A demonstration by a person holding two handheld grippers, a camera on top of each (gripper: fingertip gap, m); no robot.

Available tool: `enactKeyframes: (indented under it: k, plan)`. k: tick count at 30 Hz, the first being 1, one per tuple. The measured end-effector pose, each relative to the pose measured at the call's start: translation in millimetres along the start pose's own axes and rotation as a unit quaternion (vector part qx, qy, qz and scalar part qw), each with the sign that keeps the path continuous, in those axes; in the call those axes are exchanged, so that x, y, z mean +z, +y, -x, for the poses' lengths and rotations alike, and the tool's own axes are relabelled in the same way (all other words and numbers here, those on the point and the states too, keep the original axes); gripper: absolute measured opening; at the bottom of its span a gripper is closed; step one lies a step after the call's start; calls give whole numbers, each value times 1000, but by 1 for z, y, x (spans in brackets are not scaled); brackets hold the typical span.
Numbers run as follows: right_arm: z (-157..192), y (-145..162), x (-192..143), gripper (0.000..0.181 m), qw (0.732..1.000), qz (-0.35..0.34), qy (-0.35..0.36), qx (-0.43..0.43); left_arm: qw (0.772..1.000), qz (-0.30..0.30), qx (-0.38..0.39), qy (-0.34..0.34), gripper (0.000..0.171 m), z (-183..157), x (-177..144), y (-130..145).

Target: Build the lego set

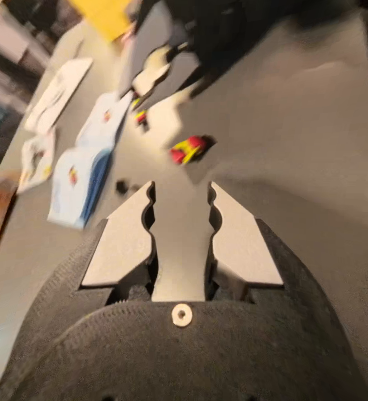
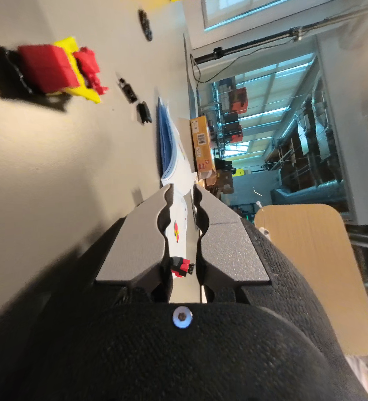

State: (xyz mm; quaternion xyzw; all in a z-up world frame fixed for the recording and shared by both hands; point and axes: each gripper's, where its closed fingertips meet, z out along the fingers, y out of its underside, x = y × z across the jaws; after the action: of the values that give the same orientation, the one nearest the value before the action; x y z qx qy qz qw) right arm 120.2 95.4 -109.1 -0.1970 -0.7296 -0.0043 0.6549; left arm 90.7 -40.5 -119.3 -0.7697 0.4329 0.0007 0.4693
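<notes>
The left hand-held gripper (image 1: pixel 182 186) hangs over the grey table (image 1: pixel 287 173) with its two grey fingers parted and nothing between them. Ahead of it, a little way off on the table, sits the partly built lego model (image 1: pixel 189 148), red and yellow with a black end, blurred in this view. To the left of the model lies an open instruction booklet (image 1: pixel 87 171) with pale blue pages, and beyond that some white paper sheets (image 1: pixel 57 95). The right hand-held gripper (image 2: pixel 182 186) is rolled onto its side, so the table (image 2: pixel 59 173) reads as a wall on the left of its view. Its fingers are open by a narrow gap, and a small red and black lego piece (image 2: pixel 182 268) shows deep in that gap near their base; whether the fingers touch it I cannot tell. From this side the lego model (image 2: pixel 48 69) lies well apart, with a few loose black pieces (image 2: pixel 144 112) between it and the instruction booklet (image 2: pixel 170 147). An orange cardboard box (image 2: pixel 202 145) stands past the booklet.
</notes>
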Motion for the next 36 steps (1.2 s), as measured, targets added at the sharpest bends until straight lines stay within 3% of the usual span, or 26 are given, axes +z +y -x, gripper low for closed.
enactKeyframes:
  k: [2, 5, 10, 14, 20, 23, 27, 32, 36]
  plan:
    - [-7, -2, -2, 15, 1000, -12, 9, 26, 992, 35, -94, -78, 46, 29, -27, 32]
    - [-13, -1, -4, 15, 998, -23, 17, 54, 962, 84, -201, -163, 35, 49, -67, 78]
    - [-19, 2, -7, 15, 995, -35, 23, 96, 921, 126, -321, -178, 36, 43, -98, 119]
    - [-21, 3, -8, 14, 992, -39, 23, 114, 910, 136, -360, -157, 34, 39, -94, 134]
    - [-21, 3, -9, 14, 992, -39, 22, 121, 920, 147, -338, -135, 23, 43, -87, 143]
    - [-21, 3, -9, 14, 991, -41, 19, 127, 929, 136, -333, -92, 7, 37, -81, 138]
    - [-23, 1, -9, 14, 989, -46, 20, 137, 946, 136, -286, -74, 7, 36, -70, 124]
    - [-27, 8, -9, 14, 987, -42, 26, 155, 981, 23, -188, 40, 7, 26, -20, 39]
    - [-31, 21, -10, 13, 984, -25, 41, 169, 980, -15, -107, 168, 7, 10, 26, -19]
